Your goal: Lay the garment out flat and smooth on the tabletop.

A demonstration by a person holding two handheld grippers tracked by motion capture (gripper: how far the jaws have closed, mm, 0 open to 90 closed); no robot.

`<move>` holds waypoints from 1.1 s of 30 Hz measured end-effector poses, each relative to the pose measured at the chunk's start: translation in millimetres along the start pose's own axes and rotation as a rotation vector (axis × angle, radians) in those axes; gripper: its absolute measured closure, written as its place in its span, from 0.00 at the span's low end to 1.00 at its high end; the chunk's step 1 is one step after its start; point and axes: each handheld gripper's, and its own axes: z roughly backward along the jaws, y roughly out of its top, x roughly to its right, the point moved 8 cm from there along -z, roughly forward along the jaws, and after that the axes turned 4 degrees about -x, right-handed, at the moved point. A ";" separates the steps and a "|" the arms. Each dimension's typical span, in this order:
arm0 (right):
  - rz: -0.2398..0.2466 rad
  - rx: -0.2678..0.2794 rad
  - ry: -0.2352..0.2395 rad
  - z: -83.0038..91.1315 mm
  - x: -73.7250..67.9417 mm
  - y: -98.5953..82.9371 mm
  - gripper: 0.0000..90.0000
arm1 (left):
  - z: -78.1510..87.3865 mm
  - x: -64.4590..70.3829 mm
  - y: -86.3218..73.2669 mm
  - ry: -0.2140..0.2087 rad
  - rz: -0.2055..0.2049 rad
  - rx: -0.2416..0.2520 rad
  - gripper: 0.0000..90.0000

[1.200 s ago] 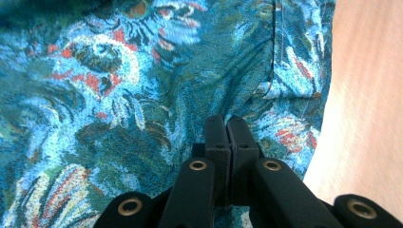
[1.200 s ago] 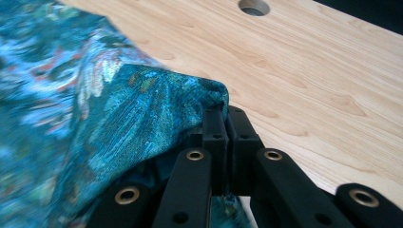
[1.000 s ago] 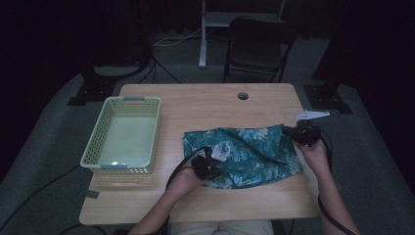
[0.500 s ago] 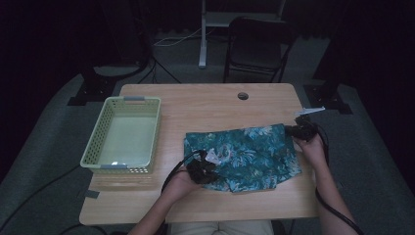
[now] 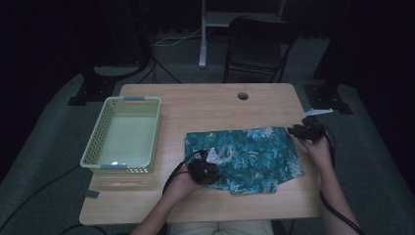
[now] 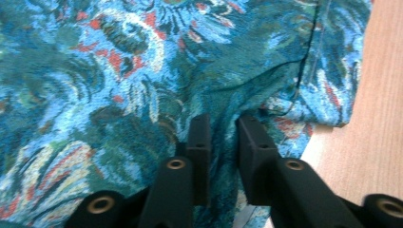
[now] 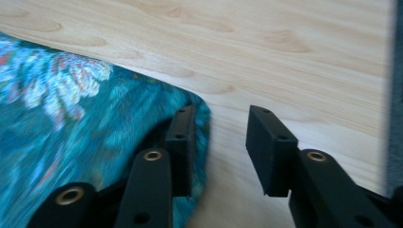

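Your left tool (image 6: 222, 124) pinches a fold of the limp teal floral-print cloth (image 5: 244, 152); right tool (image 7: 219, 124), jaws wide, should nip its 3 o'clock hem.

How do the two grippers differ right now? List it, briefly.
1. The left gripper has its jaws nearly closed, pinching a fold of the cloth; the right gripper has its jaws wide apart, gripping nothing.
2. The left gripper sits over the cloth near its front left part; the right gripper is at the cloth's far right corner, one jaw over the cloth and one over bare table.
Both are black, two-jawed and hand-held.
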 end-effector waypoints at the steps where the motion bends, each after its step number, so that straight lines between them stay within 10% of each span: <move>1: -0.001 0.017 -0.008 7.4 2.2 -1.7 0.65 | 0.3 -0.9 -0.3 0.005 0.001 -0.003 0.78; 4: -0.012 0.068 0.013 33.1 0.9 -9.3 0.58 | -0.4 -1.1 -3.1 0.014 0.000 -0.018 0.73; 6: -0.017 0.108 0.133 51.1 -15.4 -14.2 0.52 | -1.8 -0.5 -4.1 0.012 -0.002 -0.024 0.70; 9: 0.131 0.146 0.305 76.0 -61.9 -32.1 0.46 | -5.3 0.9 -3.5 0.015 -0.002 -0.028 0.66; 13: 0.254 0.094 0.404 84.4 -96.6 -66.7 0.45 | -5.4 -0.5 -3.5 0.018 -0.005 -0.030 0.66; 22: 0.503 -0.036 0.248 67.2 -114.3 -105.7 0.48 | -5.8 -4.6 -2.6 0.006 -0.006 -0.036 0.67; 27: 0.618 -0.065 0.205 57.0 -121.7 -101.2 0.69 | -5.6 -8.4 -2.0 0.013 0.010 -0.038 0.78; 33: 0.625 -0.077 0.213 54.5 -124.4 -92.8 0.98 | -3.9 -4.6 -3.7 0.010 -0.006 -0.050 0.96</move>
